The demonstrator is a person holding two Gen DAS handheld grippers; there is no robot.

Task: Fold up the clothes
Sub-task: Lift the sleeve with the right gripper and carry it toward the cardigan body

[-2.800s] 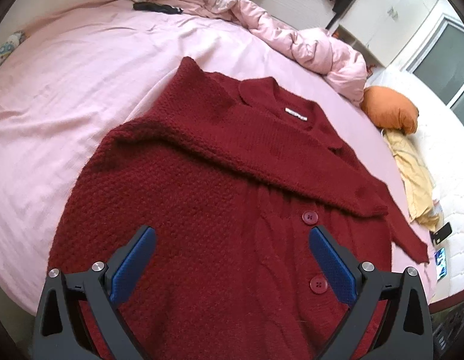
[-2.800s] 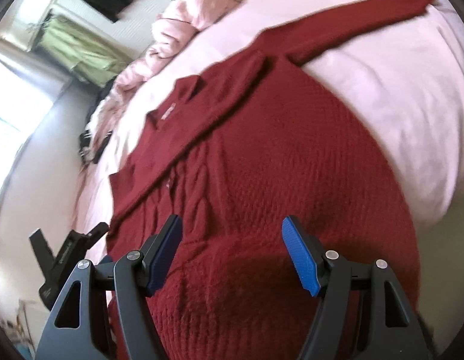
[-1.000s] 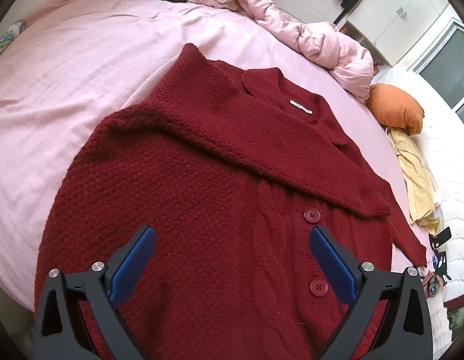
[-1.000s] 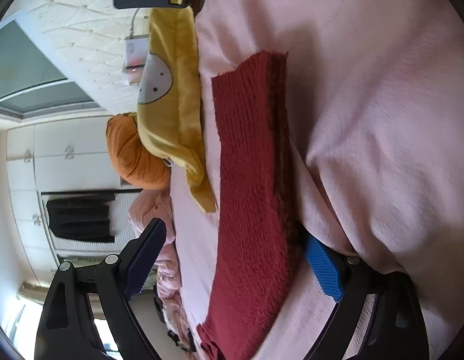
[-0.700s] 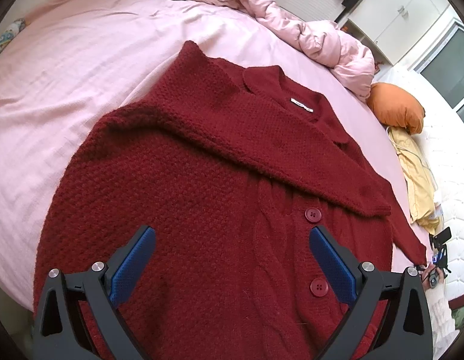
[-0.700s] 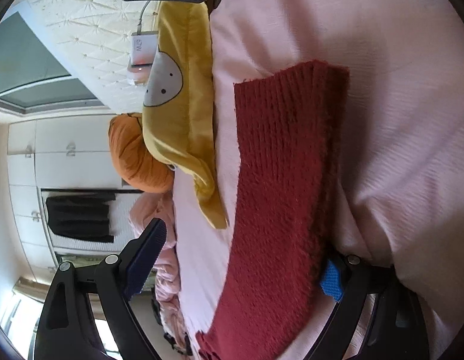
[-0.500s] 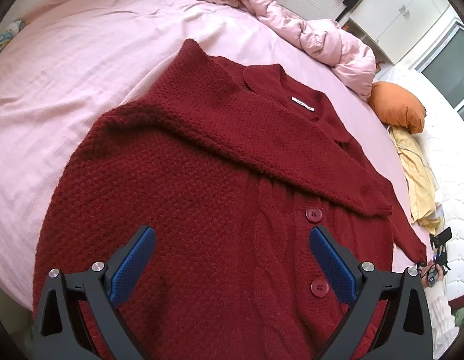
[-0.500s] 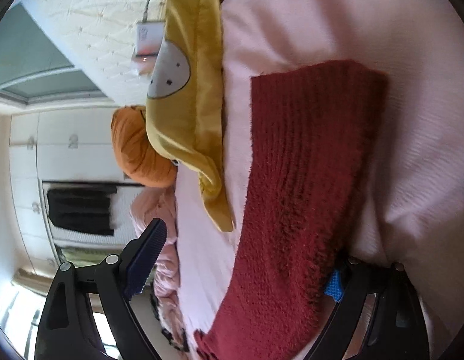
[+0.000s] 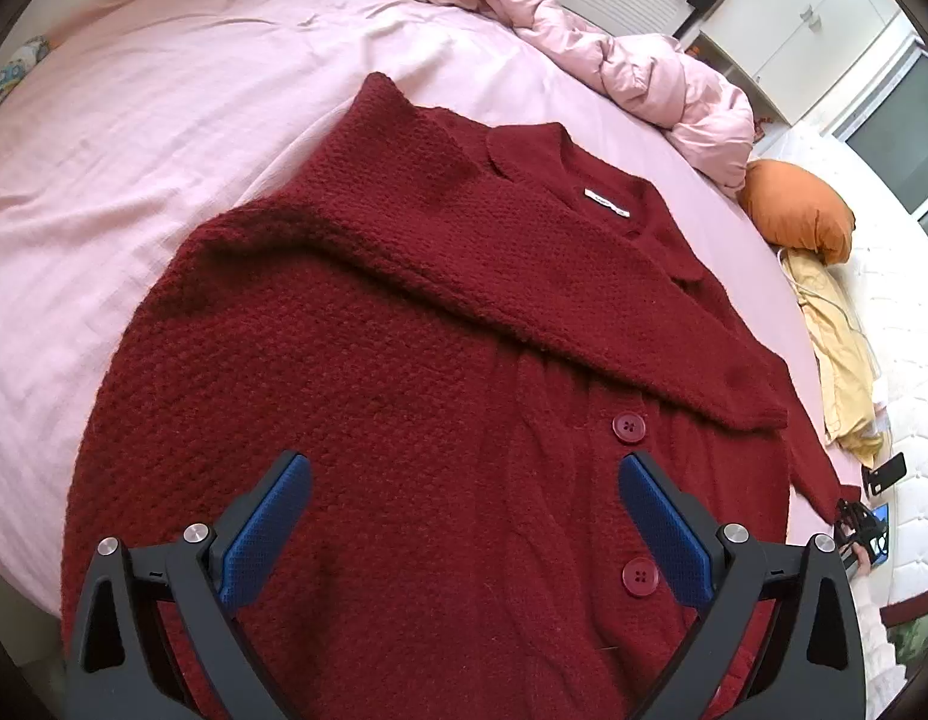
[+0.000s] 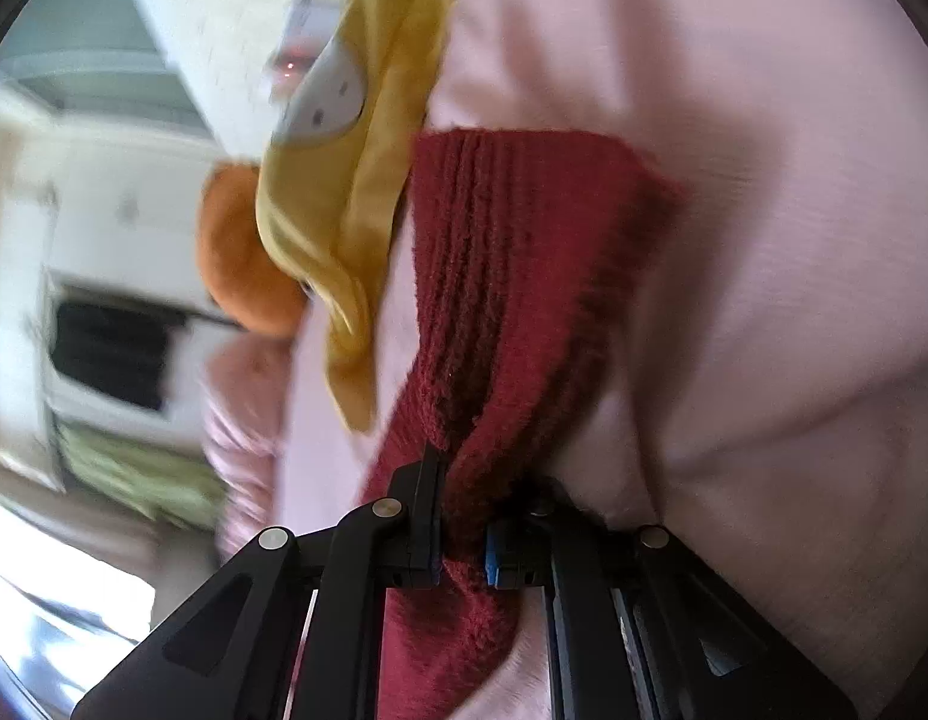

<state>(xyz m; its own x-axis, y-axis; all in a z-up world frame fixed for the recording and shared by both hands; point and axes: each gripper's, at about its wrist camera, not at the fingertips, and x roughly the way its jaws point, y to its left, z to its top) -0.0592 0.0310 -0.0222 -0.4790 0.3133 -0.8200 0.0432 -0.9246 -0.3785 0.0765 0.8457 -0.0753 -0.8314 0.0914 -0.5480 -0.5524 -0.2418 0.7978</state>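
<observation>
Dark red knit cardigan (image 9: 404, 360) lies spread flat, front up, on the pink bed sheet (image 9: 134, 138), collar and white neck label toward the far side. One sleeve is folded diagonally across the chest, its cuff ending near the upper button (image 9: 628, 425). Left gripper (image 9: 464, 516) hovers over the lower body of the cardigan, jaws wide apart, blue pads either side of the cable-knit panel, nothing between them; lower button (image 9: 639, 578) sits just inside the right-hand pad. Right gripper (image 10: 461, 546) is closed tight on the other sleeve (image 10: 512, 300), just short of the ribbed cuff; the knit bunches and creases where the pads pinch it, and the cuff fans out beyond onto the sheet. This view is motion-blurred. Surroundings: a yellow garment (image 10: 344, 180) lies right beside the clamped sleeve, edge close to the cuff, whether touching cannot be told; an orange cushion (image 9: 800, 210) beyond it; a crumpled pink duvet (image 9: 644, 78) heaped along the far edge of the bed; dark clothing at the far corner; a phone (image 9: 884, 471) on the white quilted mattress beside the bed; white cupboards behind.
</observation>
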